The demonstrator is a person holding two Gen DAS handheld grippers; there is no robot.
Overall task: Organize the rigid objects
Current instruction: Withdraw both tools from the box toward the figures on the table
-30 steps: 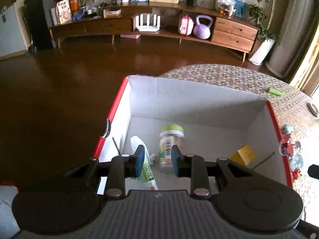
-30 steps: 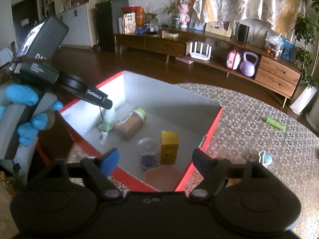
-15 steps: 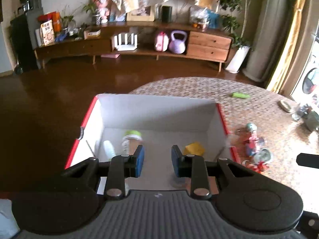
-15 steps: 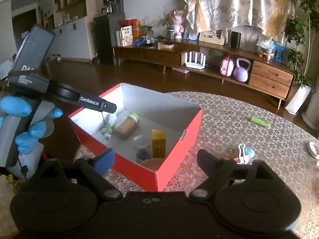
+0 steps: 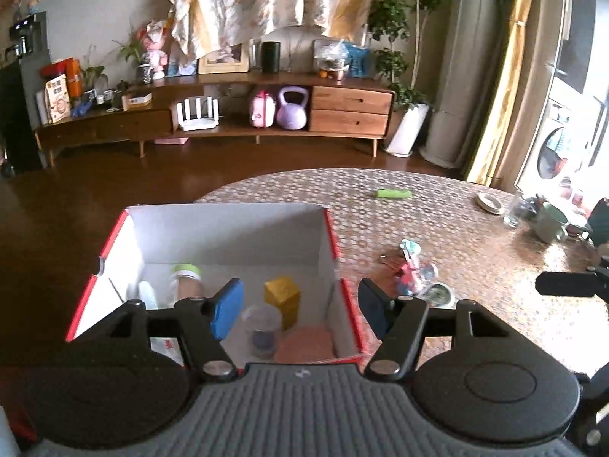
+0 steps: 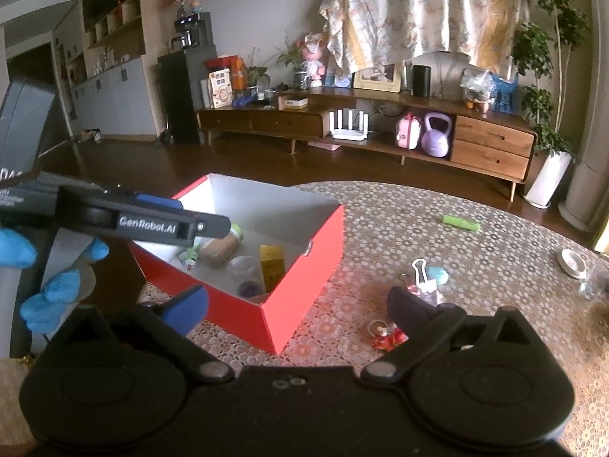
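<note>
Over the red box [image 5: 335, 245] I hold both tools empty, left tool [image 5: 300, 306] and right tool [image 6: 297, 304] opening; next pick: trinket pile [image 6: 413, 293] at two o'clock.

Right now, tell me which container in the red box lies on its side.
The green-lidded jar of brown contents lies tipped over; the clear cup and yellow carton stand upright.

Background only: long wooden sideboard [image 6: 380, 129] along the far wall, white router [image 6: 349, 125] on its lower shelf, purple kettlebell [image 6: 436, 135] beside a pink case [image 6: 408, 136]. Patterned cloth [image 6: 411, 11] hung above. Potted plant [image 6: 548, 122] stood at the right end.
</note>
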